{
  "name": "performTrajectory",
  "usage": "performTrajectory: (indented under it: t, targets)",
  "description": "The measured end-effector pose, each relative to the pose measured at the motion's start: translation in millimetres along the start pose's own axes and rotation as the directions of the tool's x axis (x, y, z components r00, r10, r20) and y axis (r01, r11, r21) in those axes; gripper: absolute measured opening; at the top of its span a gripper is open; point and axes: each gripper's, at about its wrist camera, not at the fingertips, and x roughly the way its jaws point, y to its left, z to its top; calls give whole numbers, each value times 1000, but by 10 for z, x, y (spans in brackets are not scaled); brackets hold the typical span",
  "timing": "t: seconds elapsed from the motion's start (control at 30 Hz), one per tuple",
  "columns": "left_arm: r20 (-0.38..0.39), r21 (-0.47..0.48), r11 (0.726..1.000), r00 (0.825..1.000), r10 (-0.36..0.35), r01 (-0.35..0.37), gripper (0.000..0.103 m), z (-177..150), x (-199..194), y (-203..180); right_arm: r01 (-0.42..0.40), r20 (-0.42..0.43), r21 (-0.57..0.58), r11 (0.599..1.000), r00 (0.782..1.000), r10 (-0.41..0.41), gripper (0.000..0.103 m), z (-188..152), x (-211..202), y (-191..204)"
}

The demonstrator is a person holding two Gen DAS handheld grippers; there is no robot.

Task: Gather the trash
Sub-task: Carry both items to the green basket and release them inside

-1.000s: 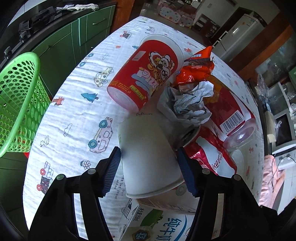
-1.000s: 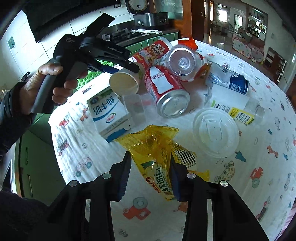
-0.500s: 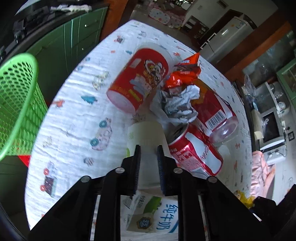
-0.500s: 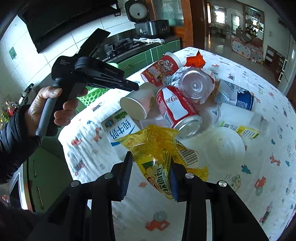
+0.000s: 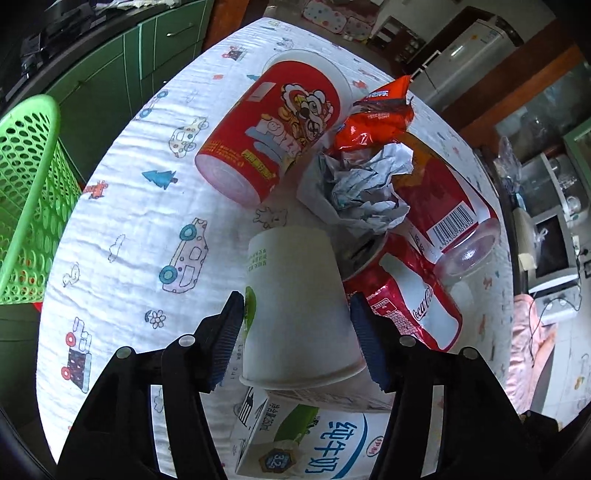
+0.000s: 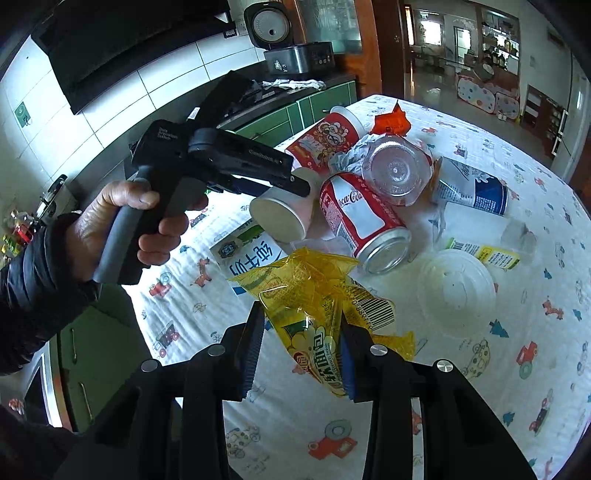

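The left gripper (image 5: 297, 317) was opening, its jaws straddling the white paper cup (image 5: 295, 306) that lay on its side between them; whether the pads pressed on it could not be told. Left of that gripper and well apart stood the green mesh basket (image 5: 26, 206), off the table's edge. The likely risk was the cup: loosely held and light, it could slip or be crushed on a firmer squeeze, and a lift might nudge the Coca-Cola can (image 5: 406, 302) just to its right or the milk carton (image 5: 314, 439) under its rim, setting the can rolling. Ahead lay a red snack tub (image 5: 273, 133), an orange wrapper (image 5: 376, 122) and crumpled paper (image 5: 365, 192).

The right gripper (image 6: 301, 347) was clamped on a yellow snack wrapper (image 6: 314, 306); thin film like that could slide out on the way to the basket.

The round table wore a white cloth (image 6: 517, 387) printed with cars and trees. Green cabinets (image 5: 122, 74), a tiled wall (image 6: 122, 107) and a rice cooker (image 6: 266, 22) marked a kitchen.
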Motion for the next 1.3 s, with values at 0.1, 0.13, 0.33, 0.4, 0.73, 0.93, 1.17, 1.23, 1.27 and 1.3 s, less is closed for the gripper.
performTrajectory:
  t: [0.1, 0.13, 0.33, 0.4, 0.73, 0.93, 1.17, 1.23, 1.27, 1.3]
  targets:
    - [7, 10, 1000, 1000, -5, 5, 57, -9, -21, -11, -2, 1, -6, 1000, 1000, 2, 35, 37, 4, 8]
    - [14, 4, 1000, 1000, -17, 17, 57, -8, -54, 14, -1, 2, -7, 1000, 1000, 1, 35, 49, 3, 14]
    - [79, -6, 999, 996, -47, 47, 57, -18, -396, 148, -19, 1, -16, 1000, 1000, 19, 35, 169, 34, 87]
    - [106, -23, 998, 993, -51, 54, 57, -12, -557, 252, -36, 3, -14, 999, 999, 36, 35, 245, 66, 133]
    - [265, -149, 988, 960, 84, -45, 57, 126, -1498, 1247, -126, 11, -45, 991, 992, 126, 35, 864, 400, 588]
    - [286, -229, 961, 933, 217, -153, 57, 291, -1692, 2005, -163, 17, -58, 985, 986, 164, 36, 1353, 794, 968]
    - [302, -268, 942, 910, 283, -204, 60, 358, -1640, 2615, -193, 4, -40, 980, 981, 194, 37, 1914, 1308, 1320]
    - [306, -277, 938, 906, 291, -208, 60, 365, -1618, 2760, -193, 0, -40, 980, 981, 193, 38, 2052, 1450, 1389]
    - [305, -281, 938, 907, 289, -204, 61, 367, -1596, 2828, -198, -4, -34, 980, 980, 198, 38, 2117, 1528, 1427]
    - [304, -285, 937, 909, 286, -199, 61, 354, -1590, 2895, -206, -9, -28, 978, 978, 206, 38, 2175, 1605, 1463]
